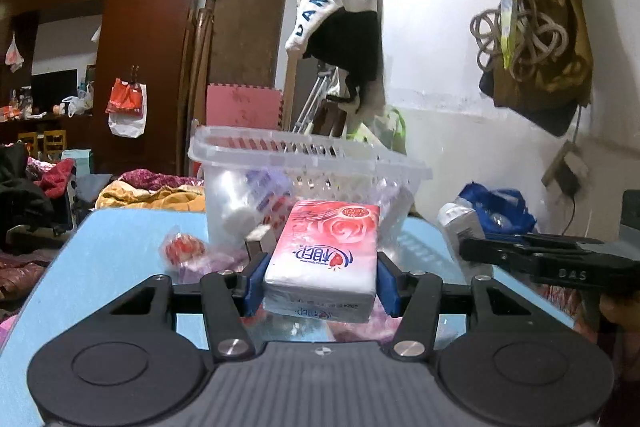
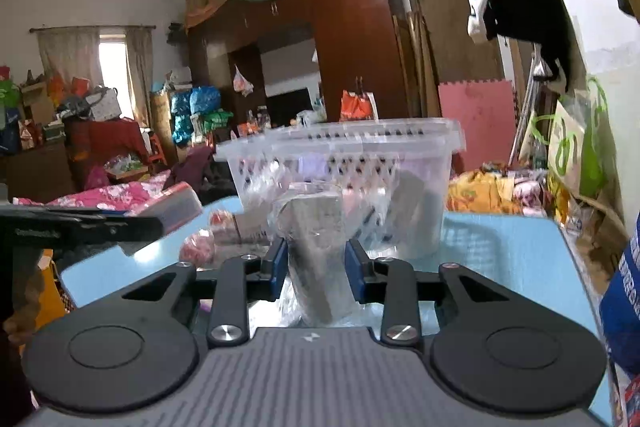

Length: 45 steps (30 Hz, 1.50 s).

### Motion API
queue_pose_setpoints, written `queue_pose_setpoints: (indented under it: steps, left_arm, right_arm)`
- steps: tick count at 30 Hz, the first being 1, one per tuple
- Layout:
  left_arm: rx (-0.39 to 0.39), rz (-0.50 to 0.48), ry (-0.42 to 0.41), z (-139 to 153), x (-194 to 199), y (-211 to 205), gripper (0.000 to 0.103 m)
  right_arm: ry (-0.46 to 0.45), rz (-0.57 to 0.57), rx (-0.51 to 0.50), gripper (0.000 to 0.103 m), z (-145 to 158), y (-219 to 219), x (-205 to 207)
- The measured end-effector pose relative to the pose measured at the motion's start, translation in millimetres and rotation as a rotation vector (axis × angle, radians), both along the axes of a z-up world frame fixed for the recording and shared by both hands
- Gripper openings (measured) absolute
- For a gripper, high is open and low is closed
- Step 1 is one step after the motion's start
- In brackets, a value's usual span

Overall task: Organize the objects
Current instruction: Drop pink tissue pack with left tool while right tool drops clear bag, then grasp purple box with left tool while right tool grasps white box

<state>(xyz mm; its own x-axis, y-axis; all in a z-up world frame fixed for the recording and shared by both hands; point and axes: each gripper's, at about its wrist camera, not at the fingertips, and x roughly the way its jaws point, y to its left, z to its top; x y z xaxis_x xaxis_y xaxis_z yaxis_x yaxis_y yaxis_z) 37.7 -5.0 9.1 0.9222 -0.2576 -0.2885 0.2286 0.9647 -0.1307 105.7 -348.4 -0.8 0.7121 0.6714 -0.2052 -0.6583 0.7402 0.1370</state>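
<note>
- My left gripper (image 1: 320, 277) pinches a pink tissue pack (image 1: 326, 255) before the clear basket (image 1: 308, 157)
- My right gripper (image 2: 316, 269) clamps a clear-wrapped grey item (image 2: 316, 247)

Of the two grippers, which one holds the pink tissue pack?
The left gripper: the rose-printed tissue pack sits between its blue pads. The right gripper holds a clear-wrapped grey item instead.

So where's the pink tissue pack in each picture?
Left wrist view: the tissue pack sits low in the middle, clamped in the left gripper.
Right wrist view: only its blurred edge shows at mid-left, above the left gripper's black finger.
Shared landmark: the clear basket on the blue table, behind the pack in both.
</note>
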Motion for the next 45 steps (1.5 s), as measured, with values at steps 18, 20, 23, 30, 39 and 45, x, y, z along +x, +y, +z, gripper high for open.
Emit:
queue_pose_setpoints:
  steps: [18,20,23,30,39,45]
  left_arm:
    - [-0.026,0.123,0.056,71,166,-10,0.076]
    - [-0.025,0.136,0.051,68,165,-6,0.085]
    - [-0.015,0.14,0.027,68,152,1,0.089]
    - [-0.03,0.037,0.006,23,63,1,0.094]
    - [0.017,0.009,0.015,-25,12,-6,0.094]
    - [0.076,0.024,0.033,-35,17,-22,0.094]
  right_arm:
    - [-0.119,-0.118,-0.197,0.048,84,83,100]
    - [-0.127,-0.135,-0.193,0.084,80,78,93]
    - [-0.163,-0.139,-0.157,0.096,79,63,74]
    - [0.017,0.05,-0.088,0.103,18,24,32]
    - [0.114,0.119,-0.192,0.103,-54,46,4]
    - [0.076,0.024,-0.241,0.052,-57,42,-3]
